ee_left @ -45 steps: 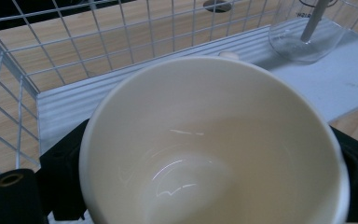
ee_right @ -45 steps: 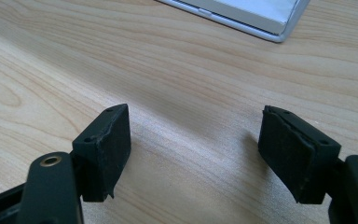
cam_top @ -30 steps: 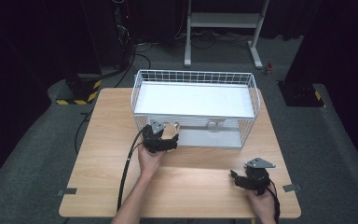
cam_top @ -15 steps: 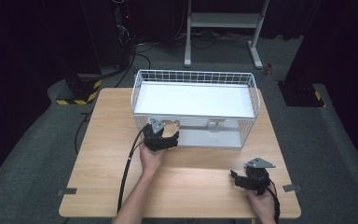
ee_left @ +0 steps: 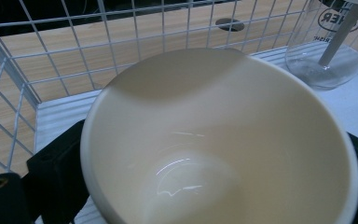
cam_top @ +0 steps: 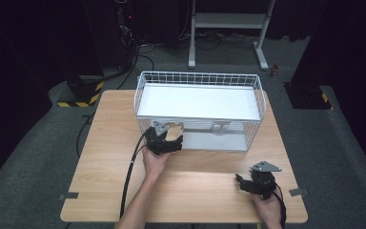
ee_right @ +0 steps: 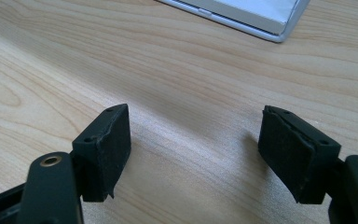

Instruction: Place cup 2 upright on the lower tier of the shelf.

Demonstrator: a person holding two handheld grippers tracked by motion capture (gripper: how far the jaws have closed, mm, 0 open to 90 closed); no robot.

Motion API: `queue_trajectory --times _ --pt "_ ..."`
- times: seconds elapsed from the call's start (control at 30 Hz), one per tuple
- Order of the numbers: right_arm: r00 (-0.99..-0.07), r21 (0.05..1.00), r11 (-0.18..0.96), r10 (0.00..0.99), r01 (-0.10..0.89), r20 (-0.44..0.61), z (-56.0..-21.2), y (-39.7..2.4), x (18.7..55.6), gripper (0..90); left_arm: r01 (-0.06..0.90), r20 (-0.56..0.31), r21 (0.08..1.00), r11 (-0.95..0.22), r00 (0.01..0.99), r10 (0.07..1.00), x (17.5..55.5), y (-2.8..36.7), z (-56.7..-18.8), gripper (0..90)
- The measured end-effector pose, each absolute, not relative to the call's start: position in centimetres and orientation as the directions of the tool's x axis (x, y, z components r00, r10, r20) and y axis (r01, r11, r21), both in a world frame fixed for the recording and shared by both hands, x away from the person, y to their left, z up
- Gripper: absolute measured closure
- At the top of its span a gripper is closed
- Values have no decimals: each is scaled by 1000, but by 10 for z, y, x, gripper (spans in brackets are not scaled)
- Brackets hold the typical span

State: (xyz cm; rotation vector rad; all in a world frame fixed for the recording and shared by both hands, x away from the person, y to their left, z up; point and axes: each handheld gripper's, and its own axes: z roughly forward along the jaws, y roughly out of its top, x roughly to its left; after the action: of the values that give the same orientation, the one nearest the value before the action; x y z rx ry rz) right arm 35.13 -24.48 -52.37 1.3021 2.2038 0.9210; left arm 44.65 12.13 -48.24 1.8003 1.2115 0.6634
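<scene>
A cream cup (ee_left: 214,140) stands between the jaws of my left gripper (ee_left: 205,186), inside the front left of a white wire basket (cam_top: 200,75). The jaws have just been opening, and the black pads (ee_left: 56,172) sit close beside the cup's wall without a clear squeeze. From above, the cup (cam_top: 174,129) shows just beyond the left gripper (cam_top: 170,137), at the basket's near wall. My right gripper (cam_top: 244,182) rests low over the wood table (cam_top: 109,157) at the front right. It (ee_right: 196,149) is open, with bare wood between its pads (ee_right: 107,144).
A clear glass jar (ee_left: 326,51) stands in the basket to the right of the cup, also visible from above (cam_top: 220,127). The basket holds a white liner (cam_top: 200,102). A white box corner (ee_right: 261,18) lies ahead of the right gripper. Cables trail off the table's front.
</scene>
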Motion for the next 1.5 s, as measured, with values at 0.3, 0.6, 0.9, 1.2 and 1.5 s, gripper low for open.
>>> queue_trajectory --times 0.3,0.6,0.9,1.2,1.5 --pt "-475 720 343 880 603 -22 -524 -245 351 252 494 -38 850 -181 400 916 447 124 -483 8" --pt "-475 720 343 880 603 -22 -524 -245 351 252 512 -33 835 -199 409 912 446 123 -485 10" --pt "-475 720 343 880 603 -22 -524 -245 351 252 525 -40 829 -194 401 915 439 124 -487 80" --pt "-473 719 341 881 605 -20 -524 -245 351 252 518 -24 831 -203 398 917 434 125 -487 87" --pt "-477 719 344 879 604 -20 -524 -245 351 252 508 -9 838 -201 381 924 447 120 -491 88"
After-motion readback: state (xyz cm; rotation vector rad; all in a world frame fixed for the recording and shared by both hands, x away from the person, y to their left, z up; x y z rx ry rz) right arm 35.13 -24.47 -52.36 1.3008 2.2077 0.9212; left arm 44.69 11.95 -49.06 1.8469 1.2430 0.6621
